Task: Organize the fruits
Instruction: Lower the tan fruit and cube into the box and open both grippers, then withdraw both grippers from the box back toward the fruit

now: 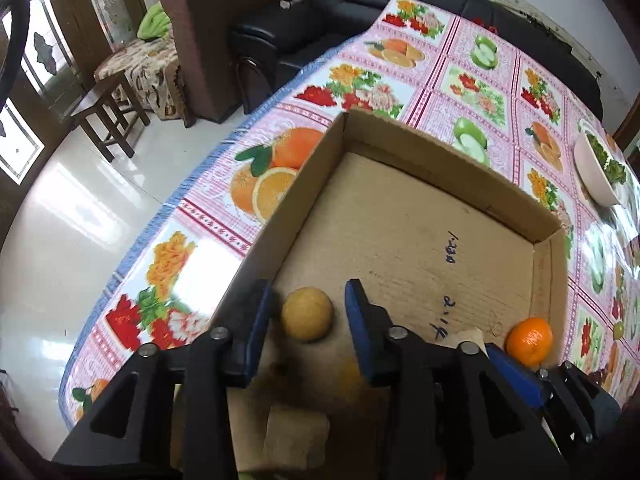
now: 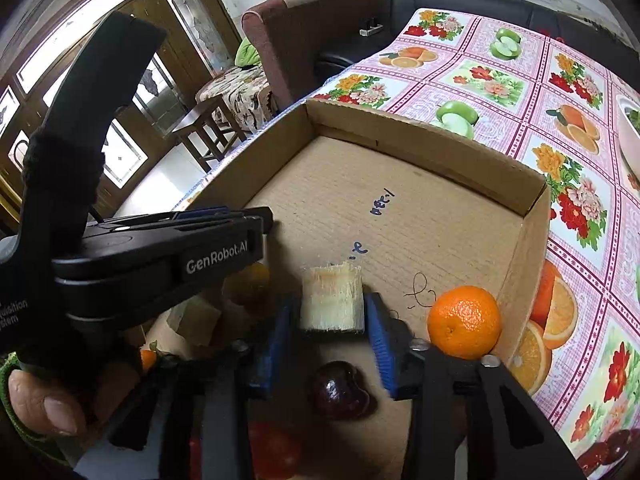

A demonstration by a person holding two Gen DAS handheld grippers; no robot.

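A shallow cardboard box (image 1: 400,216) sat on the table (image 1: 460,80), its left wall running close along the table's left edge, where the fruit-printed cloth dropped to bare tiled floor. Most of the box floor was bare, from the middle to the far wall and both far corners; all the fruit was crowded along the near side. Past the box's far wall the cloth was clear up to the far table edge, apart from a white bowl of greens (image 1: 596,172) near the right edge.

The left gripper (image 1: 308,308) pointed down into the near left of the box, jaws apart, with one yellowish round fruit (image 1: 307,314) lying between them; a gap showed on each side of it, so the pads did not press. The right gripper (image 2: 332,320) stood beside it, jaws also apart, straddling one pale fibrous cut chunk (image 2: 332,300); its sides lay very near the blue pads, but no firm clamp could be made out. A hand (image 2: 44,396) gripped the left tool's handle at the lower left of the right wrist view.

Counted in the box: one mandarin (image 2: 464,322) just beside the right wall, one dark red fruit (image 2: 340,390) behind the chunk, one red fruit (image 2: 276,452) nearer still, and a second pale chunk (image 1: 296,436) under the left gripper
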